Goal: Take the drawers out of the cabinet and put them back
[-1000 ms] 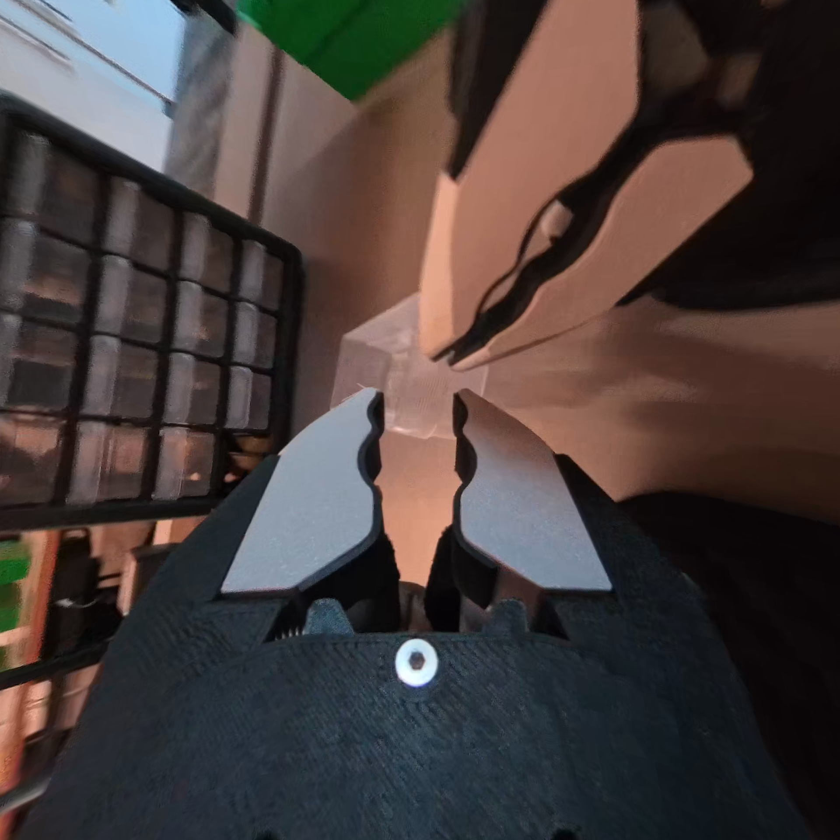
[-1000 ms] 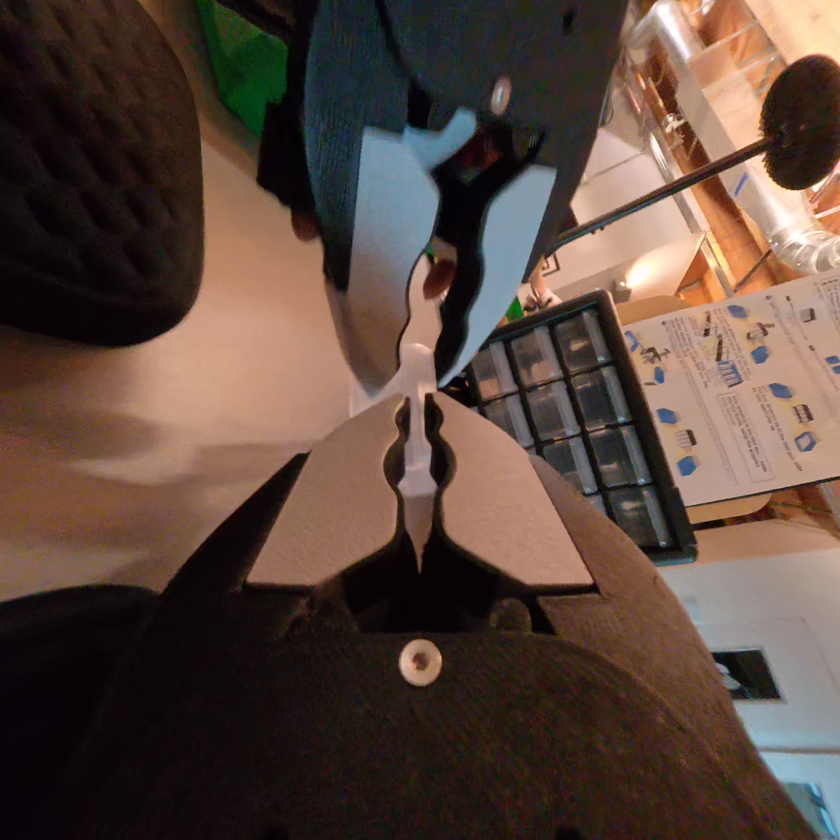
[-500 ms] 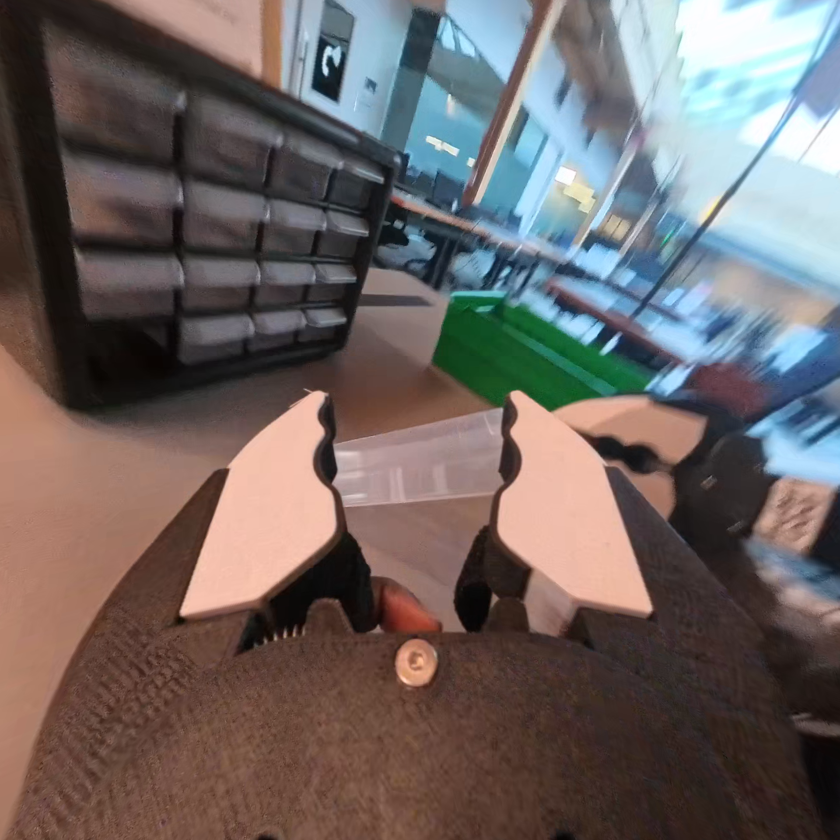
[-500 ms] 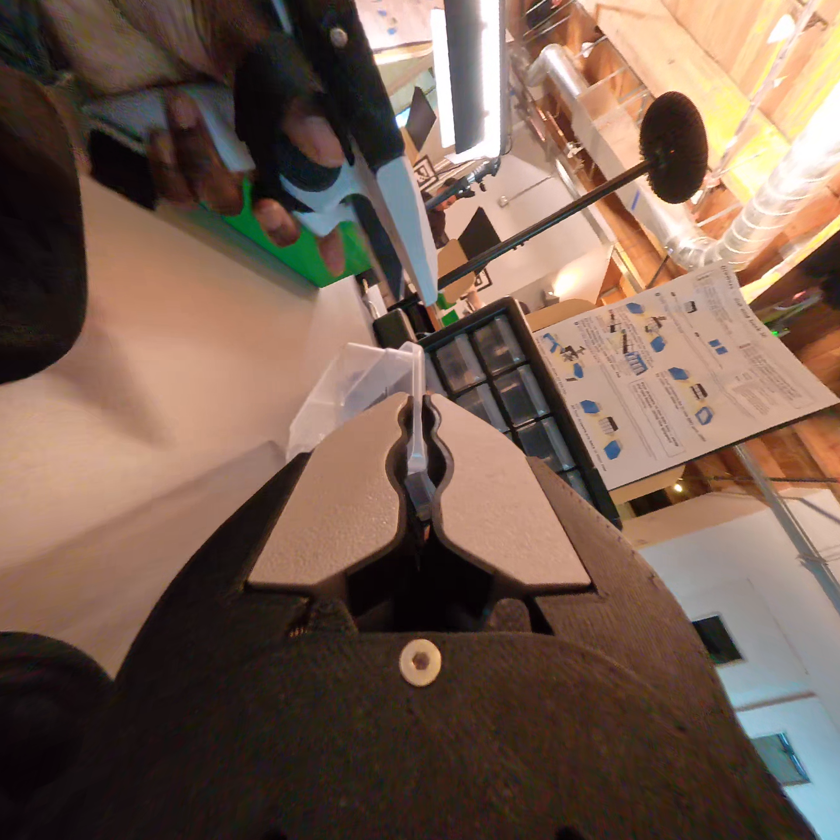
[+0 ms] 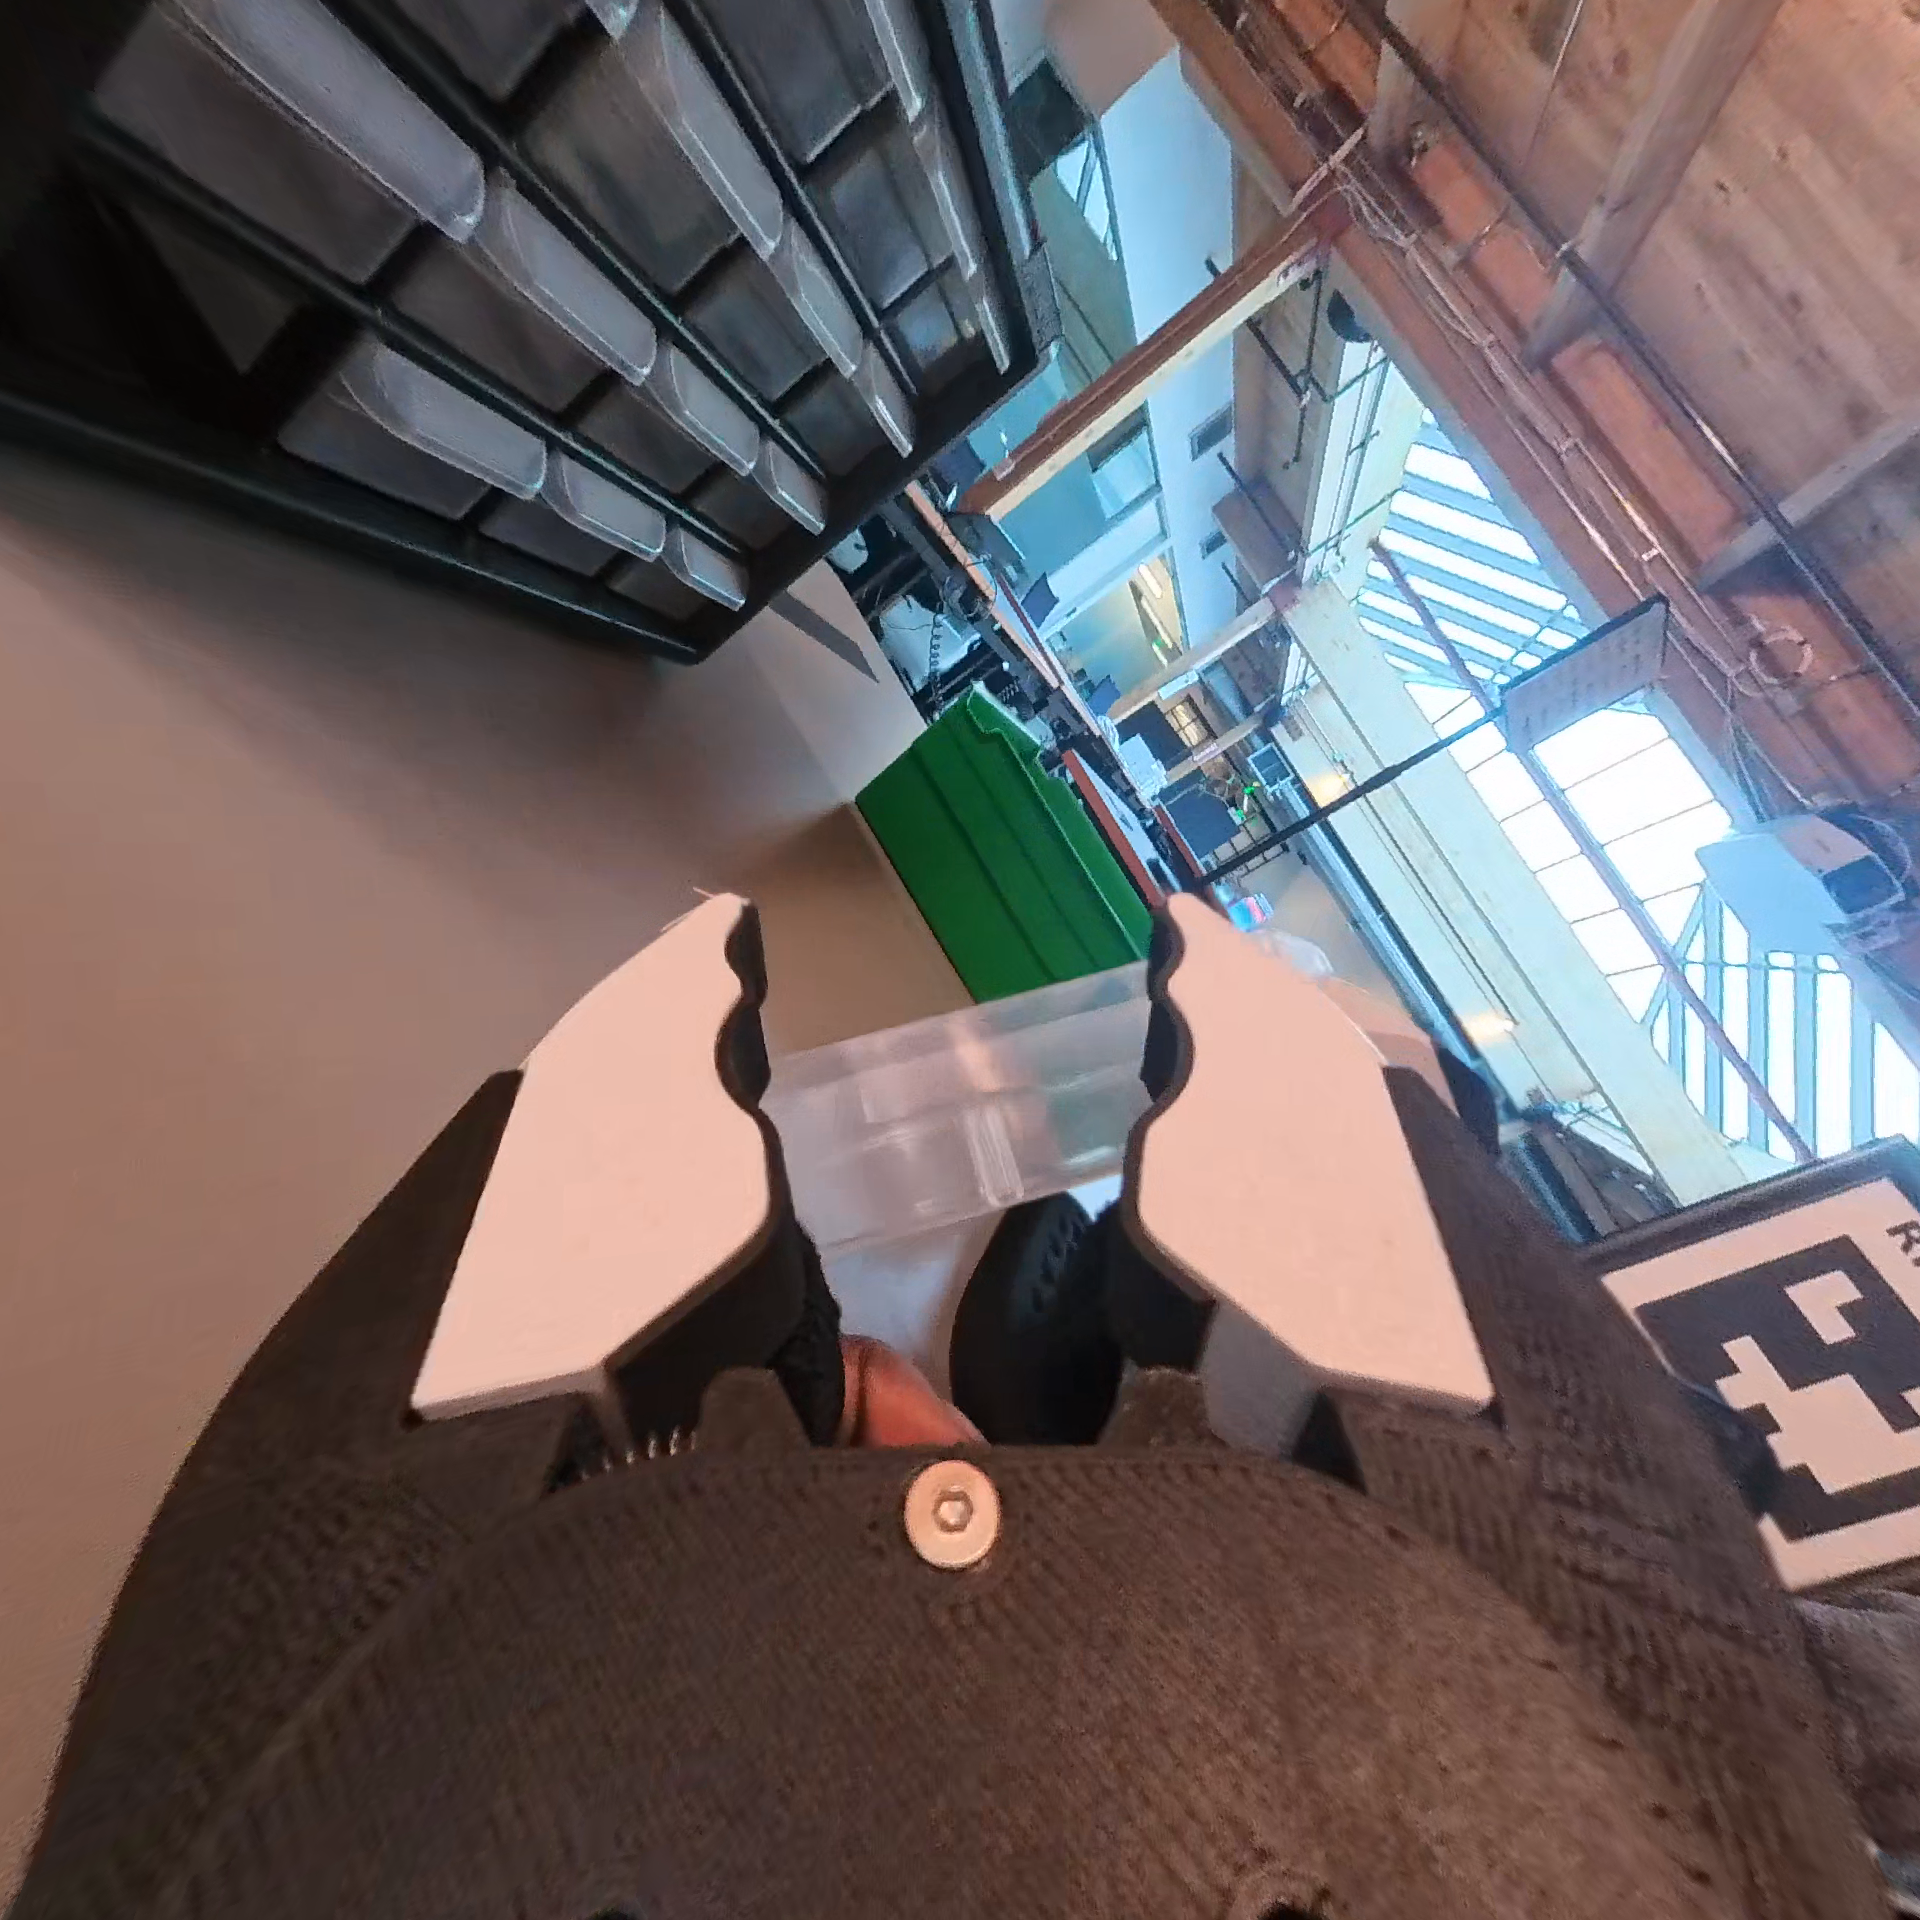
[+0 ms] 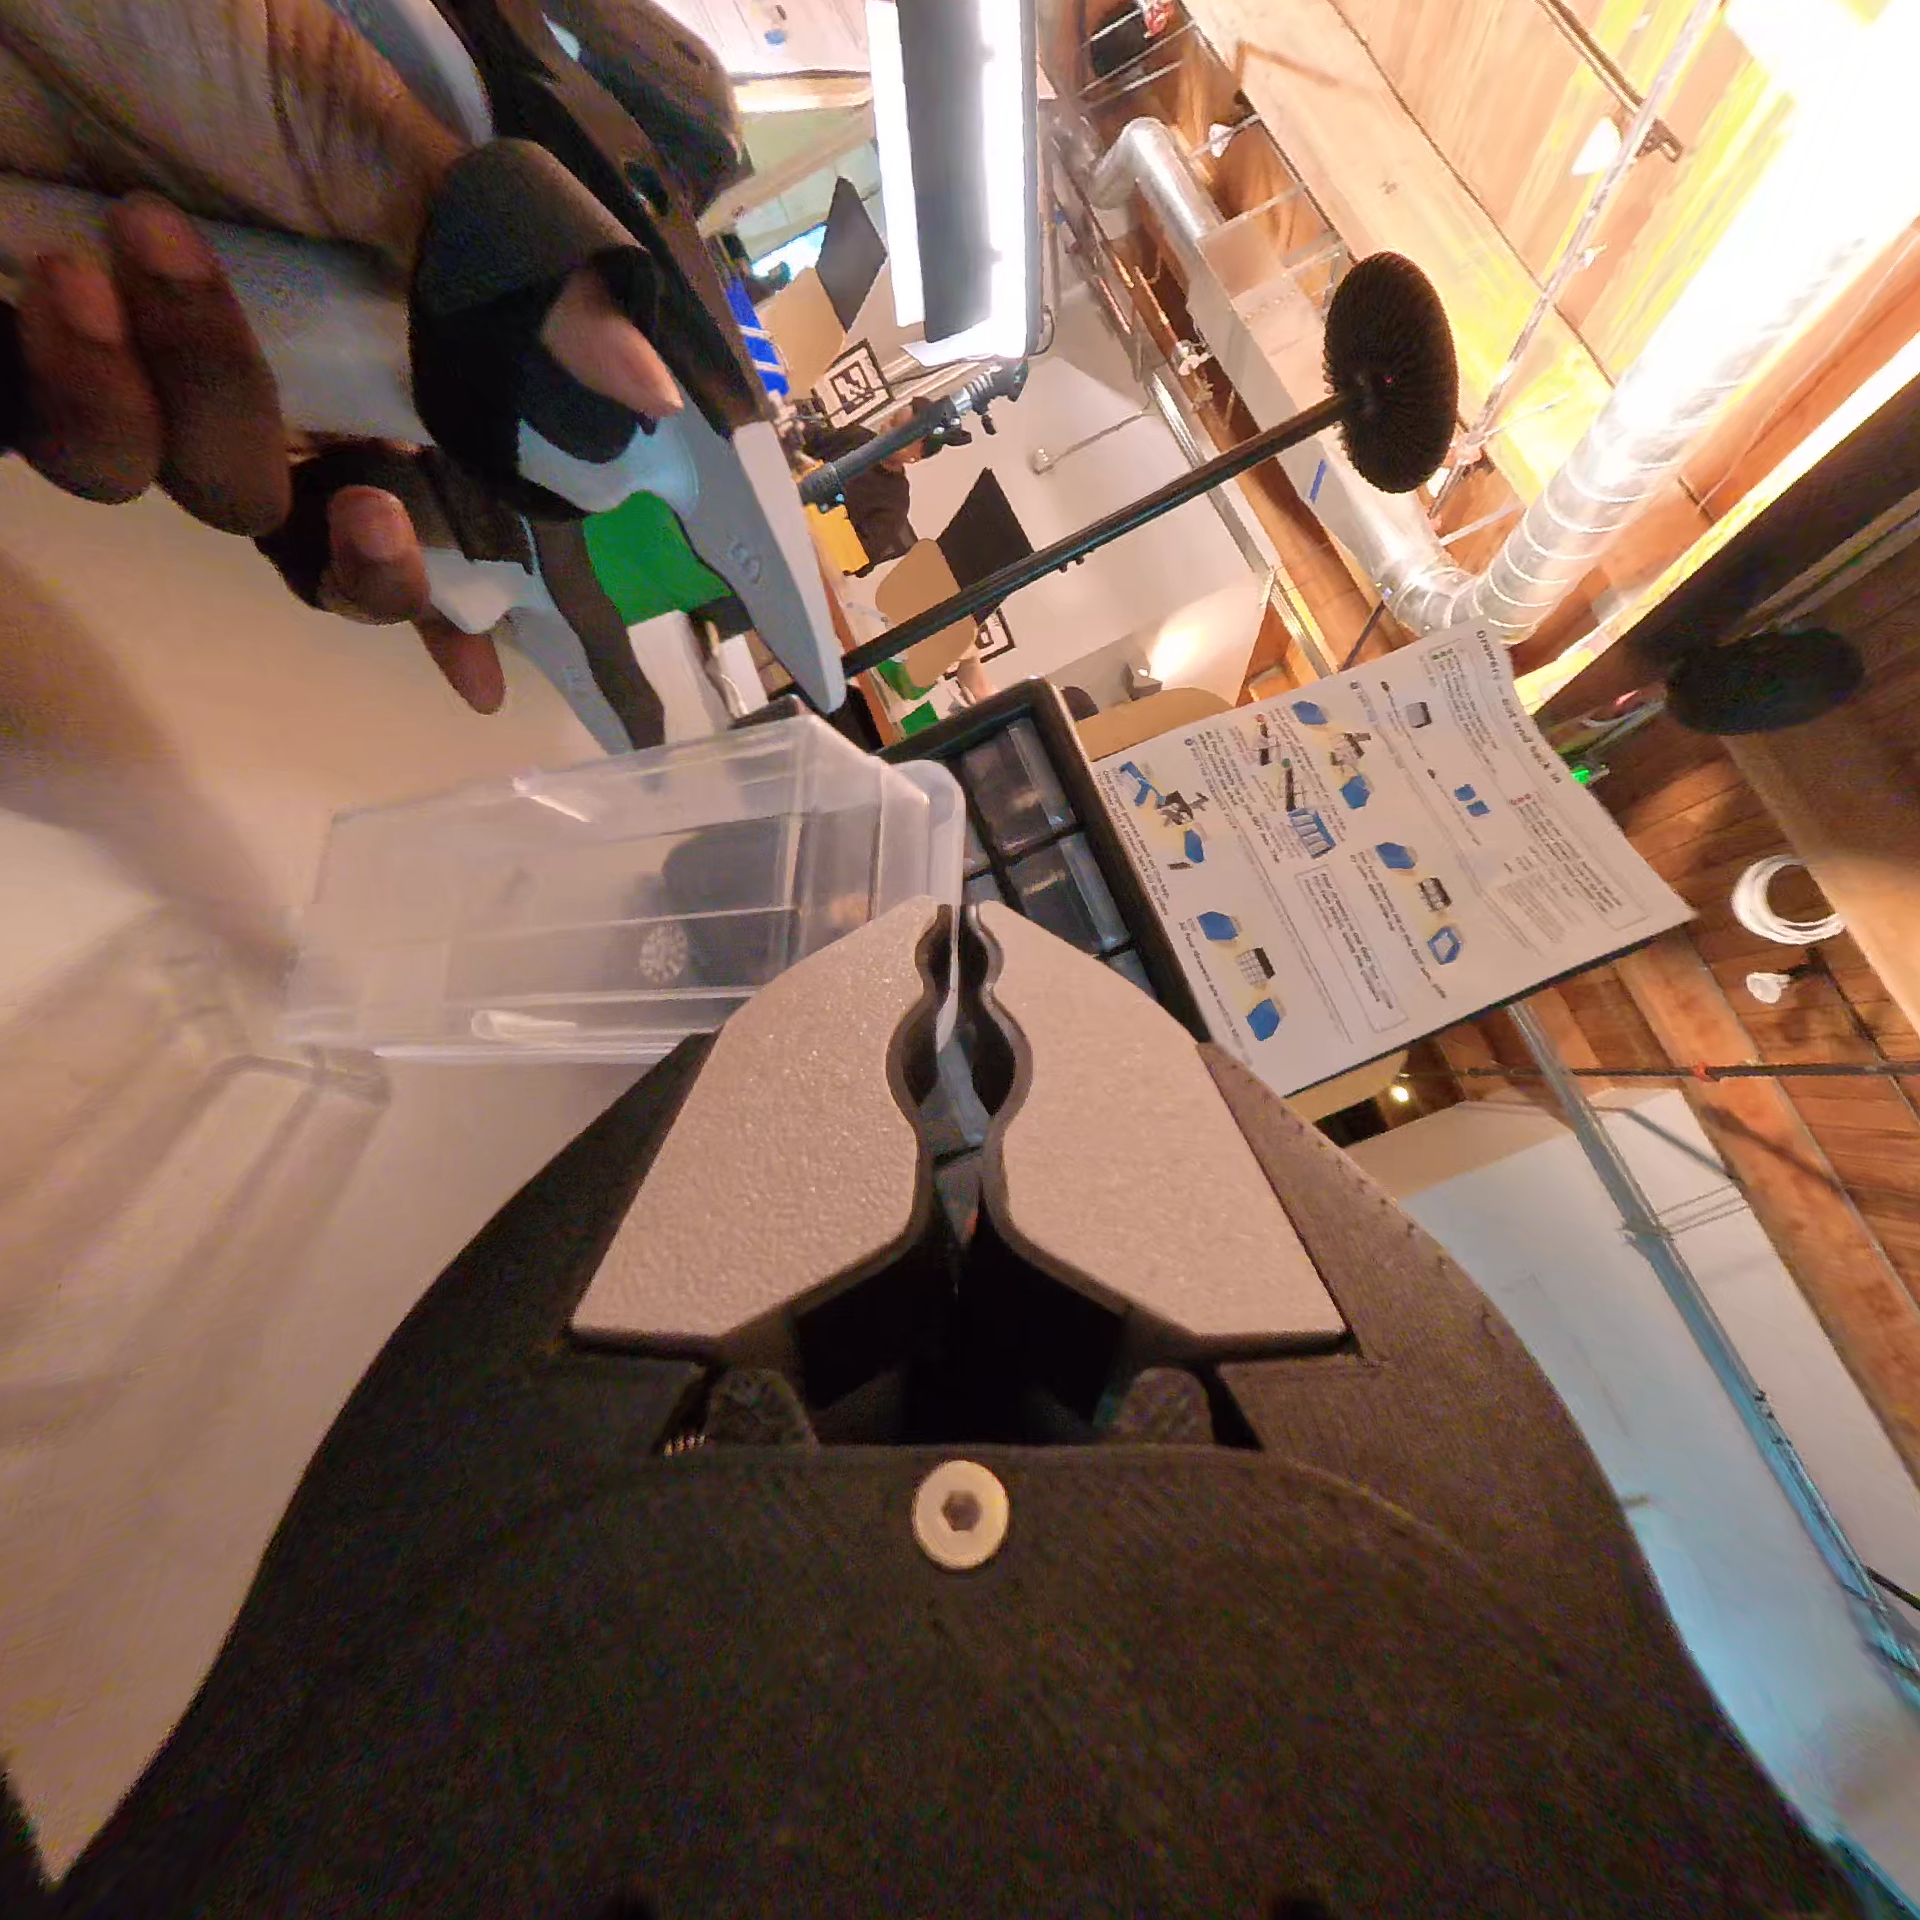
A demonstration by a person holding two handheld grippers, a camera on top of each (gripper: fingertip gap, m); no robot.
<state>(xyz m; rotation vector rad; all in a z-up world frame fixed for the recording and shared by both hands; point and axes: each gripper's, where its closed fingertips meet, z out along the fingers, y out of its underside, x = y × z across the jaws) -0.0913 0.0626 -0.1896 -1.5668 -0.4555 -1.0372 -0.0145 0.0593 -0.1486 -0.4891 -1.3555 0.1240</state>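
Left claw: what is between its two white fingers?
In the left wrist view, the clear plastic drawer spans the gap between the left claw's white fingers.

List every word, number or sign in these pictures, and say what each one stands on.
Sheet beside the cabinet: printed lines and blue drawings; wording not copied.
Black-and-white square marker: a block pattern, with a character cut off at the picture's edge.
Small marker far back: pattern only.
Clear drawer: no label seen.
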